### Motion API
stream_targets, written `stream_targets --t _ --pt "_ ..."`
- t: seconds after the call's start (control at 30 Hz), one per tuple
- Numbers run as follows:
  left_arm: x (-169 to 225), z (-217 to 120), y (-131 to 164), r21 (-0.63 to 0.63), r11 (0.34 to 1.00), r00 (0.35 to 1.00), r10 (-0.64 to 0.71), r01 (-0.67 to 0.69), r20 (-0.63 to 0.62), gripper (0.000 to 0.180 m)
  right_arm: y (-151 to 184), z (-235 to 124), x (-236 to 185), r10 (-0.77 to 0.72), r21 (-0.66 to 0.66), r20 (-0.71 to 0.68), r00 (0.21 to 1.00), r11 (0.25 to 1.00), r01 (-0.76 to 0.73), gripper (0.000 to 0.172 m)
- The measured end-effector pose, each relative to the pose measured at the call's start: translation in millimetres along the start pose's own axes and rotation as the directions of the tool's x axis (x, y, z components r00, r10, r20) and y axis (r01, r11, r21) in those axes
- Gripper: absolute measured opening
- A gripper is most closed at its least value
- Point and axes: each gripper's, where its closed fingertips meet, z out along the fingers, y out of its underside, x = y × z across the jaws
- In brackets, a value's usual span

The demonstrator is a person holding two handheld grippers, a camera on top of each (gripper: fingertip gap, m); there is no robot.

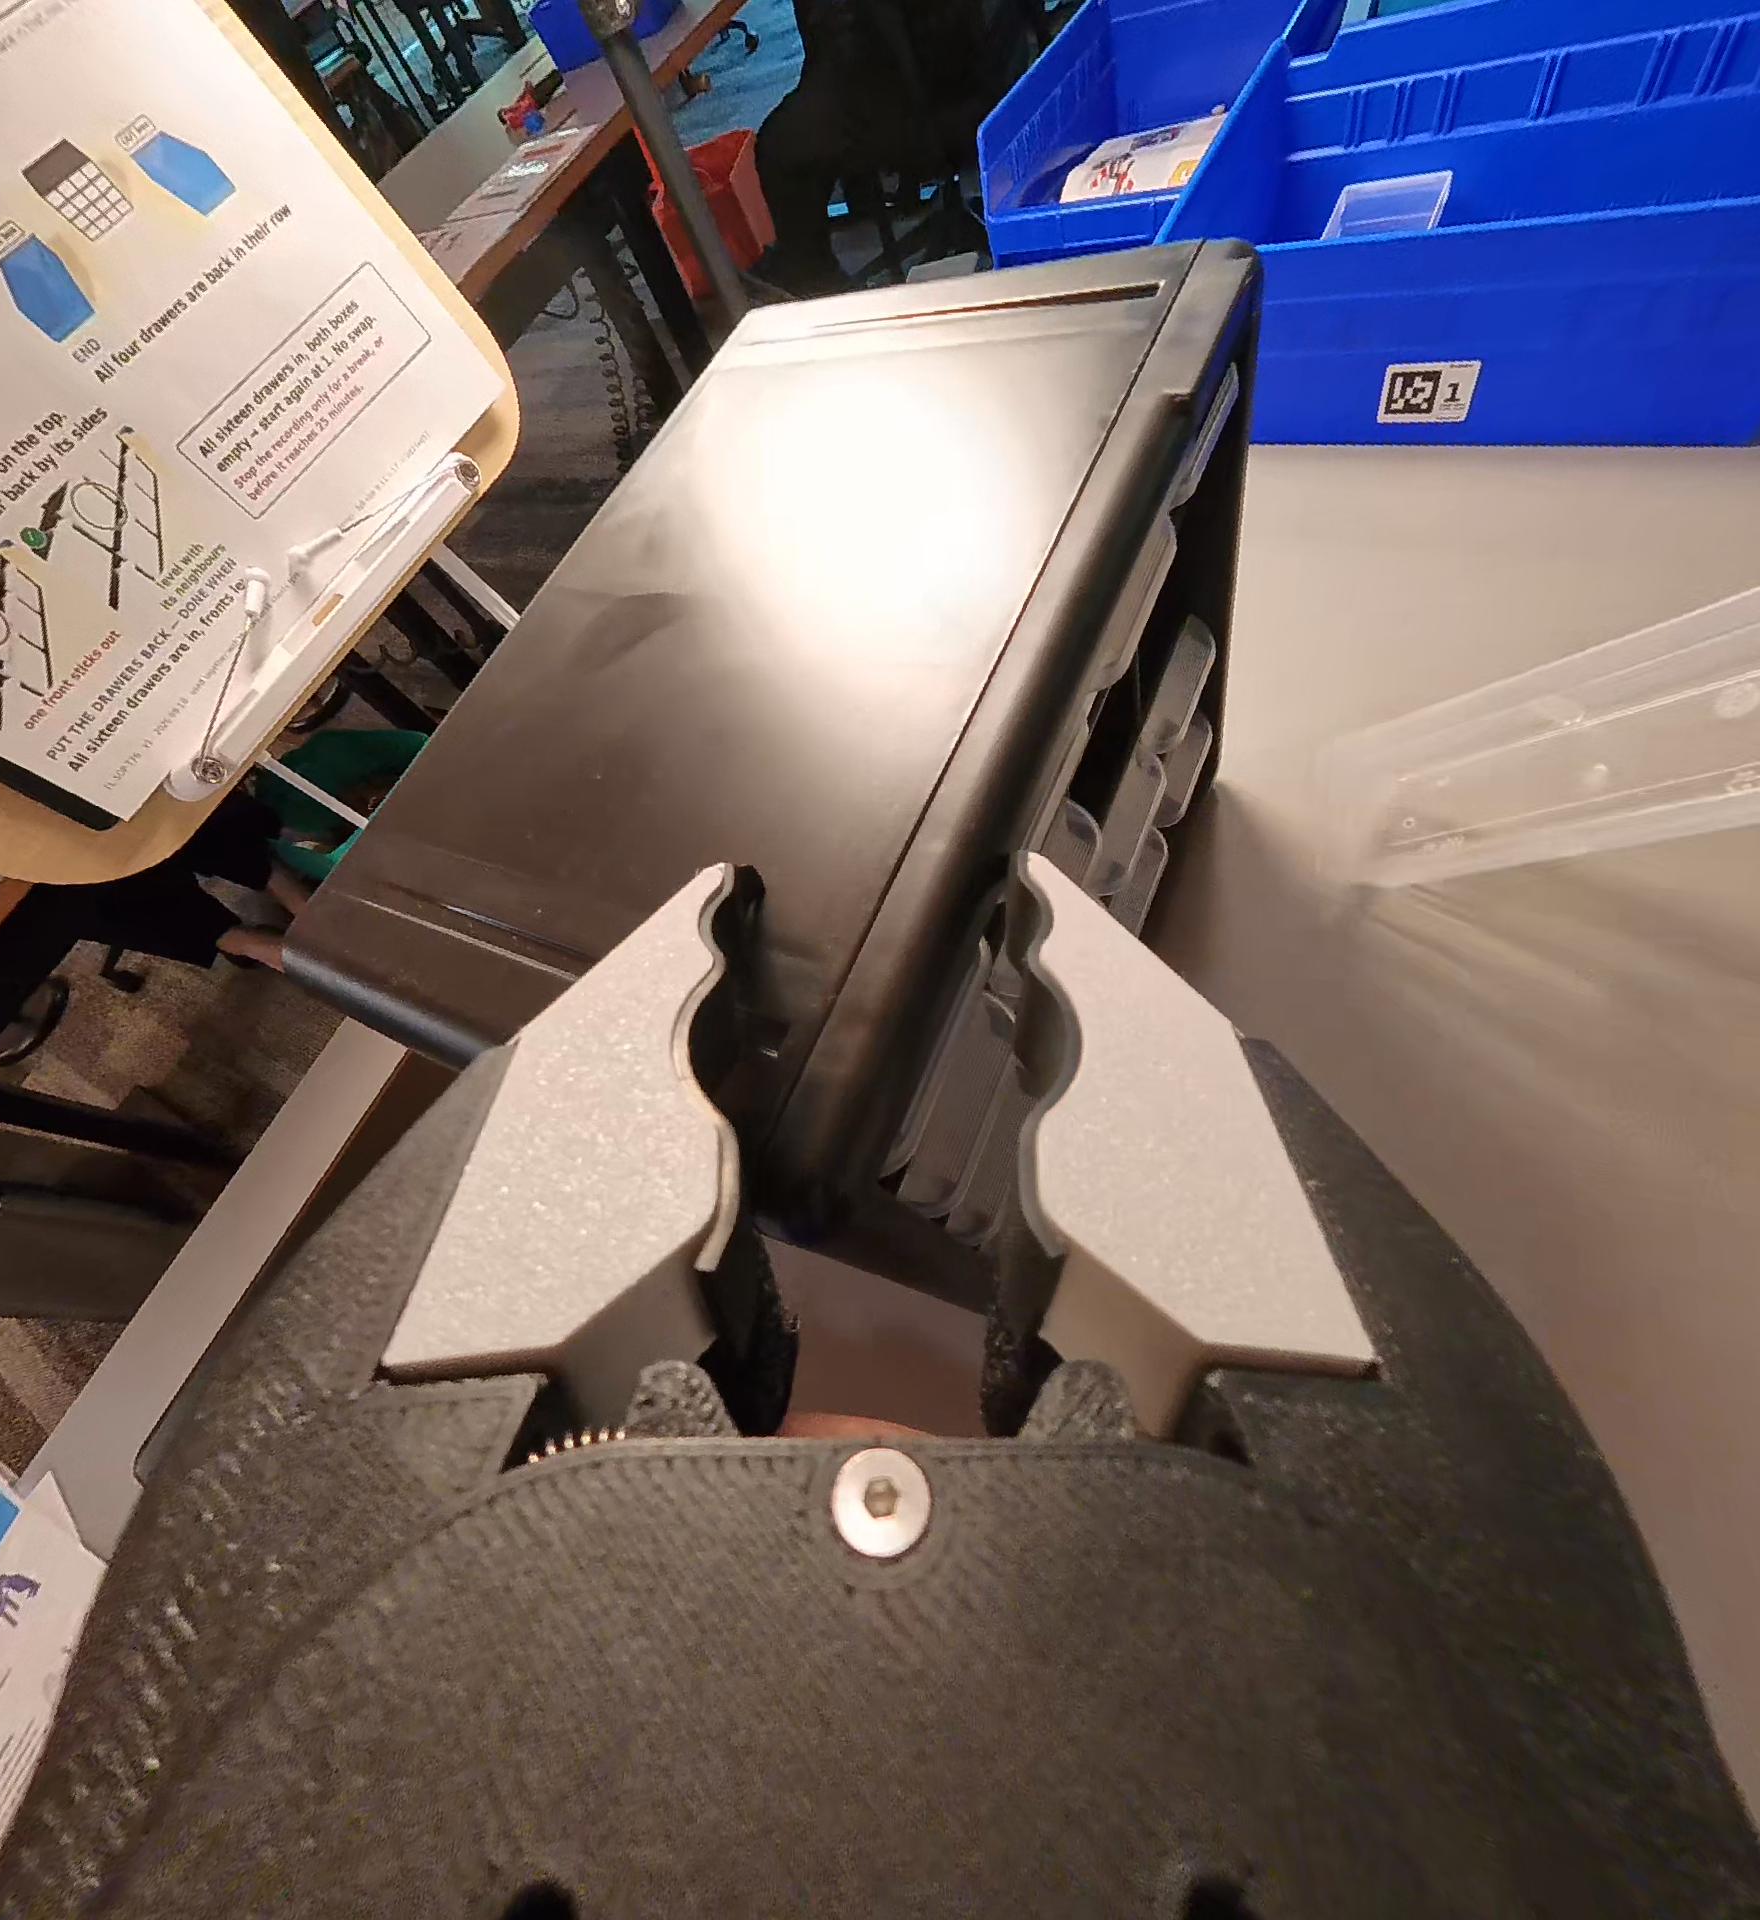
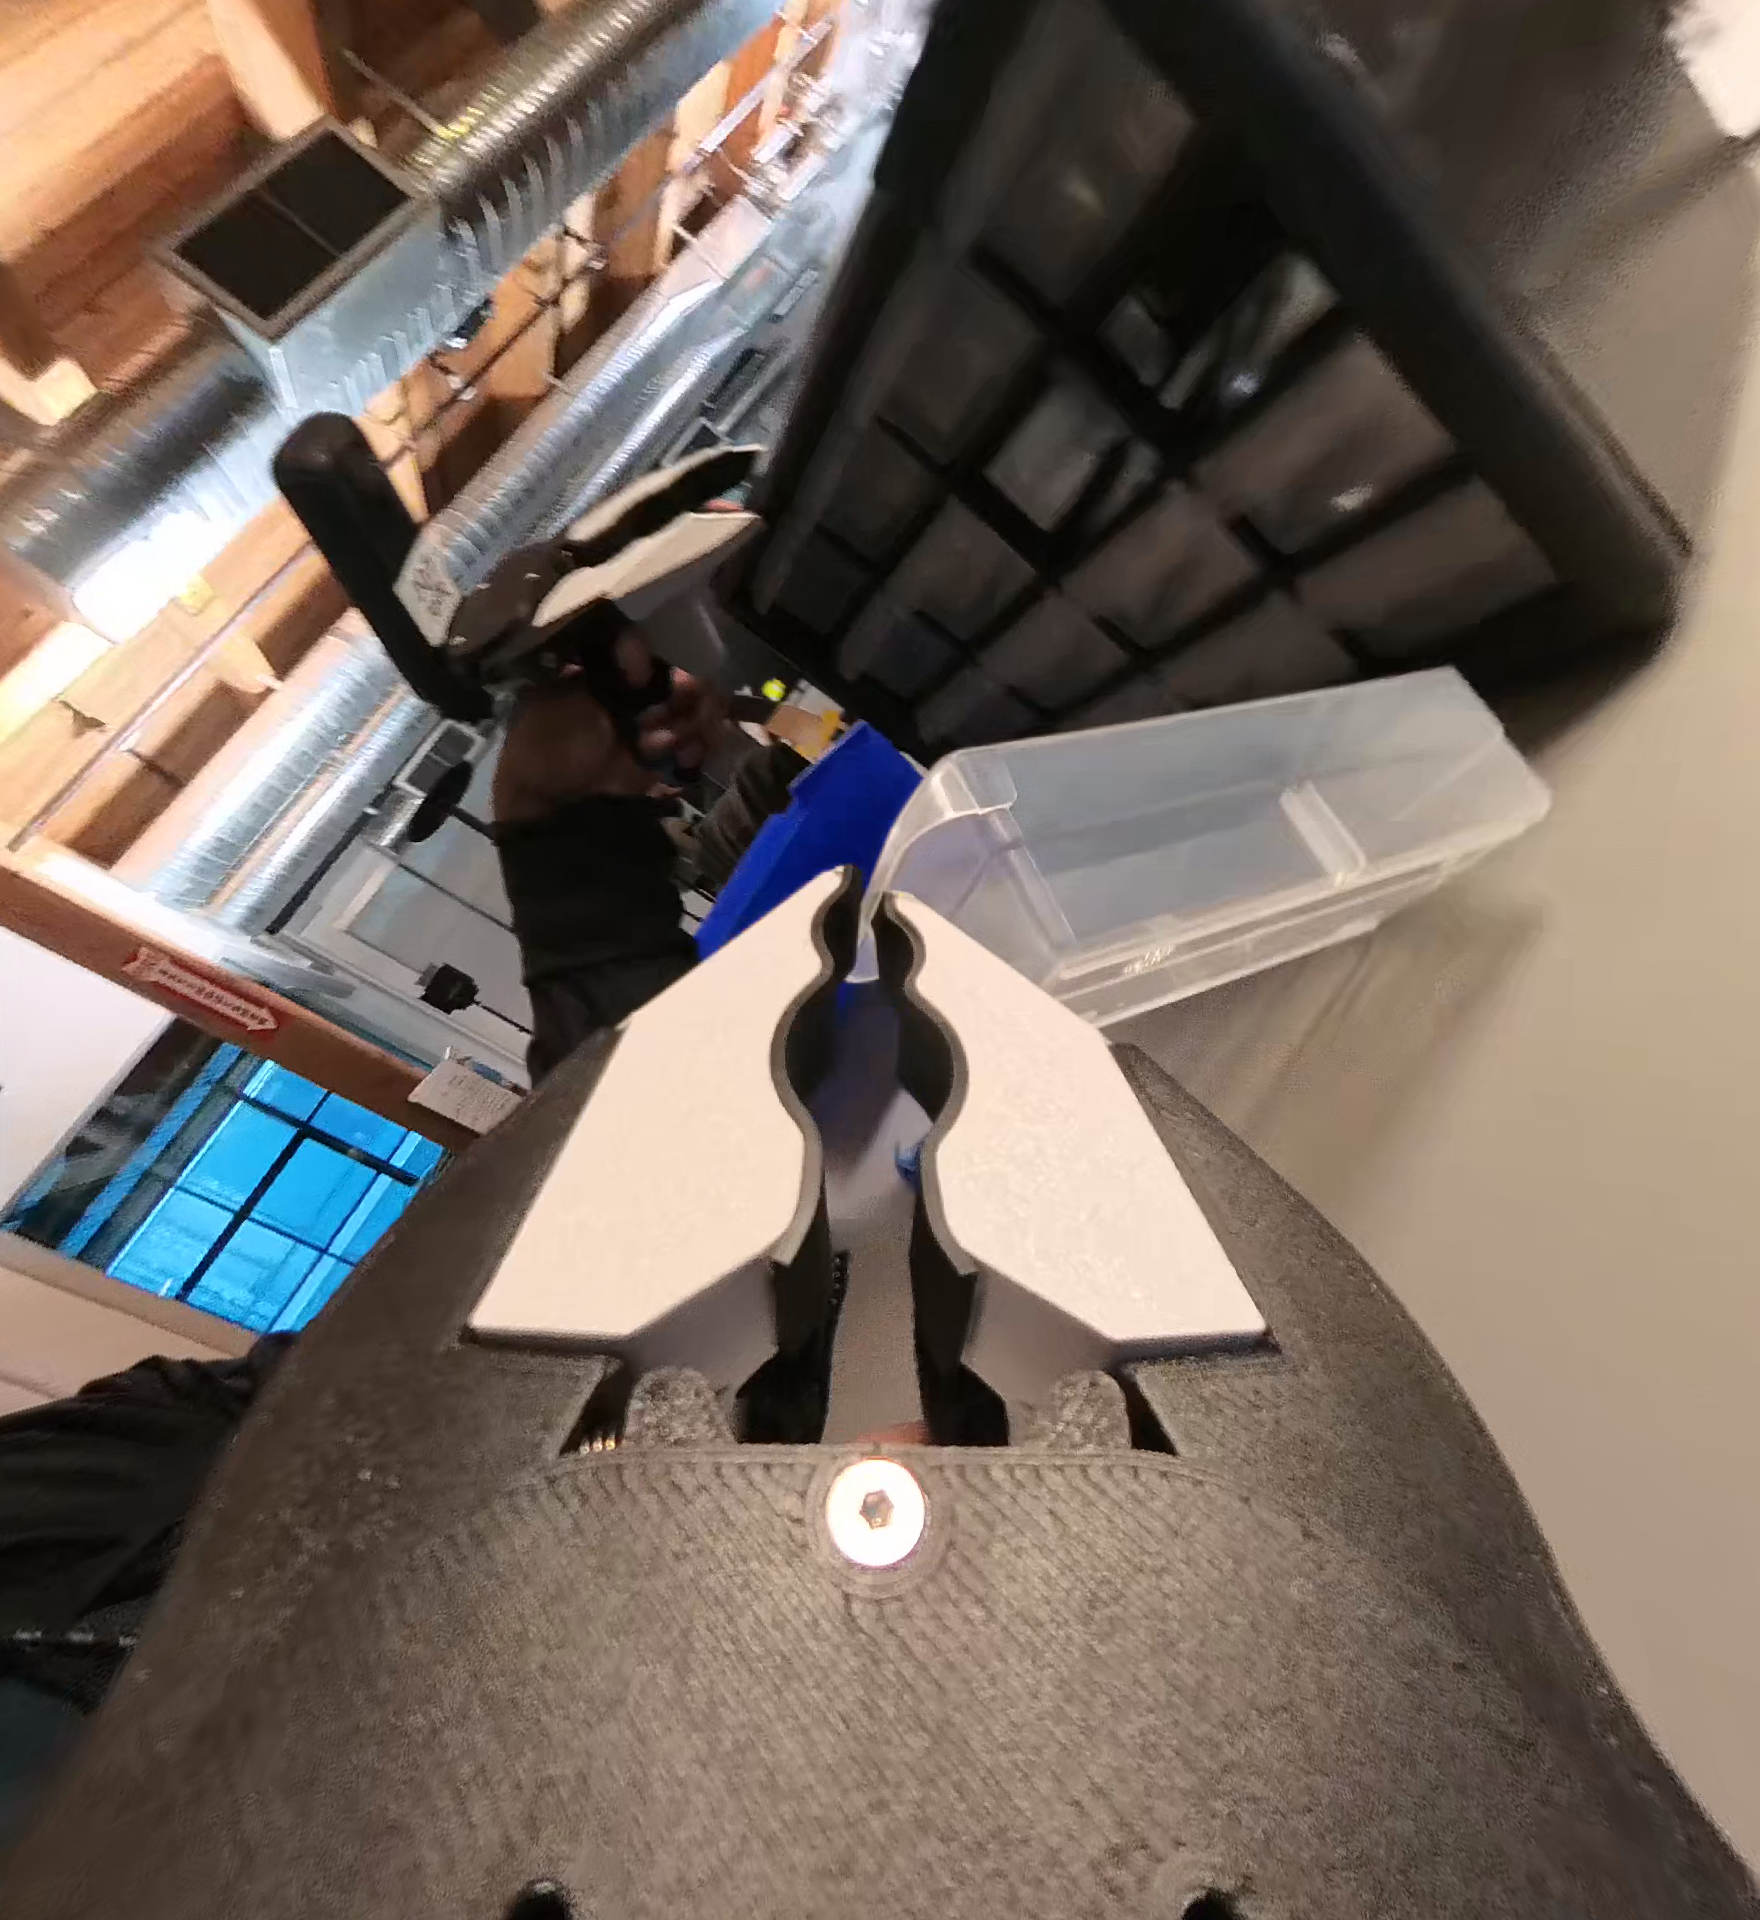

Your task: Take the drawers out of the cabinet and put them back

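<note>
In my left wrist view, my left gripper (image 1: 876,1039) stands wide over the near top edge of the black cabinet (image 1: 855,582), one finger on its top panel, the other over the drawer fronts; I cannot tell whether the pads press, so I count this as bracing, not gripping. The cabinet fills the middle of the frame, with blue bins (image 1: 1541,229) at upper right and a clear drawer (image 1: 1624,727) blurred at the right edge. In my right wrist view, my right gripper (image 2: 868,914) is pinched almost fully closed on the curved front lip of that clear drawer (image 2: 1219,842), which lies at centre right over the grey worktop (image 2: 1634,1247), just in front of the cabinet's drawer grid (image 2: 1167,436). The lip is thin and smooth, so the drawer could twist or slip out. If my left gripper slides off, the cabinet may shift when I push the drawer in.
</note>
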Motion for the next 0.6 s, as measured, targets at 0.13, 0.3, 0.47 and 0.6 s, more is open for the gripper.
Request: stream_targets --t 0.13,0.3,0.47,0.6 --pt "0.1 0.2 -0.1 -0.001 1.000 1.000 0.000 0.000 0.001 0.050 9.9 -39.4 34.2 0.092 -0.041 -0.091 0.992 0.994 -0.096 0.003" --pt "0.0 0.3 0.0 -0.001 1.000 1.000 0.000 0.000 0.002 0.051 27.1 -98.6 82.8 0.010 -0.198 -0.347 0.938 0.977 -0.084 0.025" --pt "-0.1 0.4 0.2 -0.001 1.000 1.000 -0.003 0.003 0.000 0.051 15.0 -150.5 97.5 -0.370 -0.429 -0.511 0.776 0.892 0.142 0.038" --pt "-0.1 0.5 0.3 -0.002 1.000 1.000 -0.005 0.005 0.002 0.051 -10.7 -141.4 72.9 -0.610 -0.554 -0.441 0.659 0.762 0.335 0.037"
